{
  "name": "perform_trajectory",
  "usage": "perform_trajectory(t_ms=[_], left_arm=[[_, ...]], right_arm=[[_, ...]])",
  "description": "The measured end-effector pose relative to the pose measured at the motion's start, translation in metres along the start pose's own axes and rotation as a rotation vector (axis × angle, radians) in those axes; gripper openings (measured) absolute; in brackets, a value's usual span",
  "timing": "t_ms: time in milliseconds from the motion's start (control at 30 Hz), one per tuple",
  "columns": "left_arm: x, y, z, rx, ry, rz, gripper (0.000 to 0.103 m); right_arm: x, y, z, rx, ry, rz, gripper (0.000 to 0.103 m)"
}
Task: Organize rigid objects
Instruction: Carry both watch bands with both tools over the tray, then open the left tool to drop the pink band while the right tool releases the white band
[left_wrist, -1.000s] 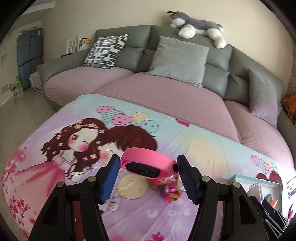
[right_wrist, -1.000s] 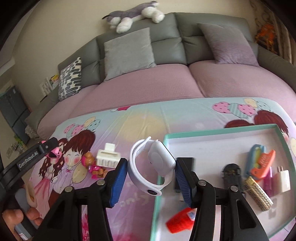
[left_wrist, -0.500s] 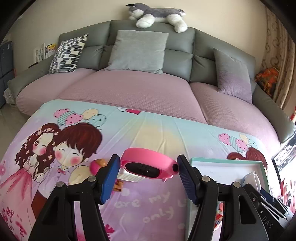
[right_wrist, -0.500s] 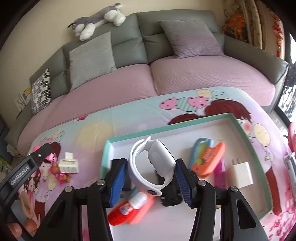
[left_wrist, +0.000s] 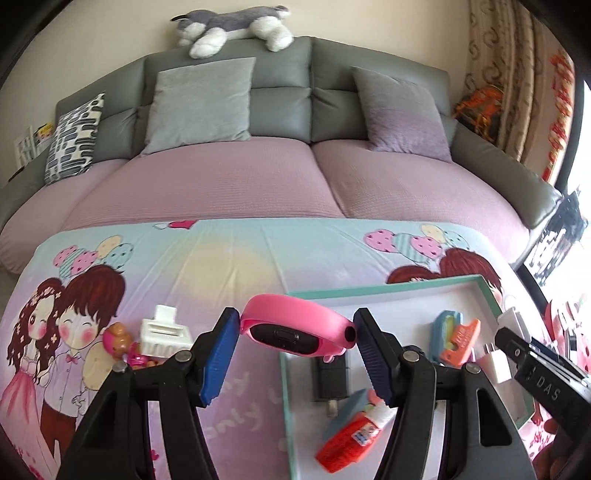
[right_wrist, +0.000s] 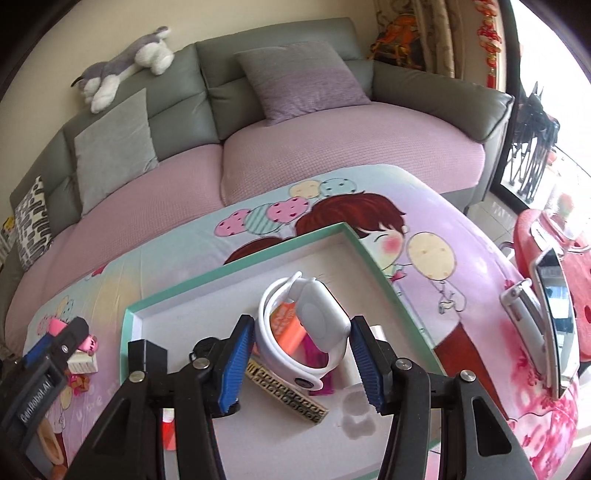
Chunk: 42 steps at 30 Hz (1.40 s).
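- Pink smartwatch (left_wrist: 297, 328) sits clamped between our left gripper (left_wrist: 295, 354) jaws, which stand fairly wide because the band spans the gap; one end of the band presses each blue pad.
- We see it held above the near-left corner of the teal-rimmed tray (left_wrist: 384, 290), over the cartoon-print cloth (left_wrist: 221, 258).
- White smartwatch (right_wrist: 306, 332) is gripped in our right gripper (right_wrist: 301, 363), jaws likewise wide, the pads touching its looped strap on one side and its square face on the other.
- We hold this one over the tray interior (right_wrist: 236, 271), above an orange comb (right_wrist: 288, 325) and a patterned black-and-gold bar (right_wrist: 288, 391).
- Inside the tray we also make out a red tube (left_wrist: 351, 432), a black adapter (left_wrist: 330, 380), a blue-and-orange comb pair (left_wrist: 456, 339) and a white charger plug (left_wrist: 495, 363).
- On the cloth left of the tray lie a white hair clip (left_wrist: 164, 332) and, touching it, a small pink toy figure (left_wrist: 122, 341).
- Whether either watch touches anything below it, we cannot tell.
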<state>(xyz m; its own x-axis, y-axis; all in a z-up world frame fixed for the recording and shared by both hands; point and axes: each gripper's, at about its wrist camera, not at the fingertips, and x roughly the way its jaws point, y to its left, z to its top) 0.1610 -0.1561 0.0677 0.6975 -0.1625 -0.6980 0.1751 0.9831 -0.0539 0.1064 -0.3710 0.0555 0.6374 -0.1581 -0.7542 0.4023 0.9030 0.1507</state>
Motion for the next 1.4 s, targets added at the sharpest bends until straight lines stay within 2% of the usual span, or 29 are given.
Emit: perform_trajectory(t_ms=[167, 567, 833, 1400], left_arm=[[0.005, -0.021, -0.002, 0.046, 0.016, -0.022, 0.065], [0.023, -0.047, -0.011, 0.117, 0.067, -0.02, 0.066], [0.034, -0.054, -0.017, 0.137, 0.103, -0.018, 0.066], [0.035, -0.059, -0.018, 0.157, 0.111, -0.018, 0.066]], right_arm=[[0.0, -0.01, 0.002, 0.021, 0.0, -0.014, 0.056], [0.019, -0.021, -0.003, 0.044, 0.05, -0.026, 0.056], [0.029, -0.025, -0.005, 0.054, 0.082, -0.036, 0.056], [0.032, -0.021, -0.006, 0.042, 0.091, -0.053, 0.057]])
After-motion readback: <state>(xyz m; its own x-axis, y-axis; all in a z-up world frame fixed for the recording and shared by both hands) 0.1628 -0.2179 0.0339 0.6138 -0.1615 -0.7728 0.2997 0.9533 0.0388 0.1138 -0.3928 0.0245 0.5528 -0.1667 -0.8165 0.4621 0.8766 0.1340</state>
